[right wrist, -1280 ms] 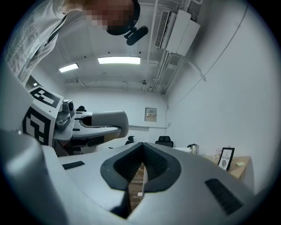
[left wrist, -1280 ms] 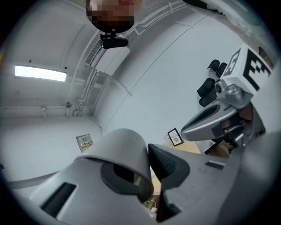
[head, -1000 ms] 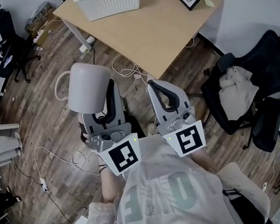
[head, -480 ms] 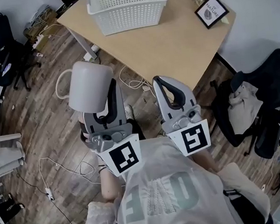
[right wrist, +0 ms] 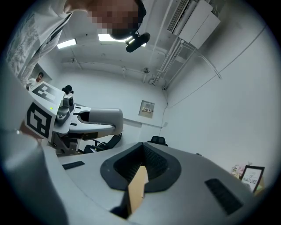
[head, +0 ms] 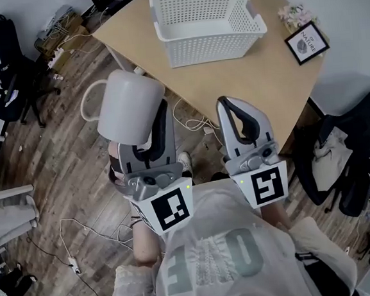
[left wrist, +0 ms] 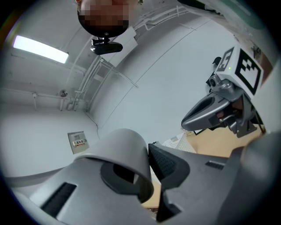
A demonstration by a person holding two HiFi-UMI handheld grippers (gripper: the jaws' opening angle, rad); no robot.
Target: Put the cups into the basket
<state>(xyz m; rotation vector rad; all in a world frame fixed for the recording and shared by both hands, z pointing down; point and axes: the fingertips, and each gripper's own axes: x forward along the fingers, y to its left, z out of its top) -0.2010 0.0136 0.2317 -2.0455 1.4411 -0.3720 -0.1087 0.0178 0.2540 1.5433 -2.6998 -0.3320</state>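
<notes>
Your left gripper (head: 149, 124) is clamped on the white cup (head: 128, 104): one jaw reaches inside the mouth, the other presses its ribbed pad (left wrist: 164, 161) against the outside, and the cup's wall is pinched between them. That holds the jaws partly apart. The cup lies tipped over, its mouth turned back toward the gripper and its base pointing away, with the handle (head: 86, 112) sticking out on your left side. It hangs over the wooden floor (head: 57, 162), just short of the near edge of the table (head: 256, 80) and apart from the basket.

Your right gripper (head: 231, 104) carries nothing. Its tips meet, leaving only a narrow slit lower down (the right gripper view shows a sliver of tan table through it). It sits beside the left one, at much the same reach, its tips over the table's near edge.

The white lattice basket (head: 209, 50) stands upright on the table beyond both grippers, and what can be seen of its inside is bare. To its right, near the table's corner, stand a small framed picture (head: 304, 42) and a little bunch of flowers (head: 292, 15).

Around you – cables (head: 82, 224) trail across the floor, a black office chair (head: 11, 69) stands at the far left, and another chair (head: 346, 156) draped with clothing stands on the right.
</notes>
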